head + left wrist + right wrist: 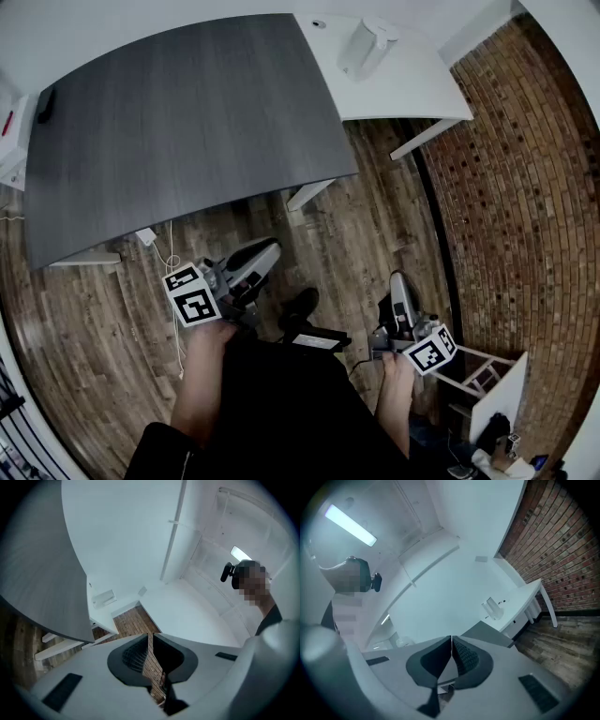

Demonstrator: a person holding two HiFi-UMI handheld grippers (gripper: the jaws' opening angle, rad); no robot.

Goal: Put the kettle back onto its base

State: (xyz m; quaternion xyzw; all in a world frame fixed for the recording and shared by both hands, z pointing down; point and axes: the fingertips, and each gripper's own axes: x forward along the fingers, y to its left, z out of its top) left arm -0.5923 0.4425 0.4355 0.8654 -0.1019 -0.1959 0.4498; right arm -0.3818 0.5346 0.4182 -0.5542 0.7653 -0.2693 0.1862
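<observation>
A white kettle [365, 46] stands on the white table [422, 89] at the far right; the right gripper view shows the kettle [492, 607] small and far off. A small round thing [319, 23] lies on that table to the kettle's left; I cannot tell whether it is the base. My left gripper [272, 249] is held low near my body over the wooden floor, shut with nothing between its jaws [151, 638]. My right gripper [397, 279] is also by my body, shut and empty [451, 639]. Both are far from the kettle.
A large dark grey table [178, 122] fills the upper left, with a black object [44, 103] at its left edge. A brick wall [525, 187] runs down the right. A white cable [173, 267] trails on the floor, and a white rack [487, 375] stands at lower right.
</observation>
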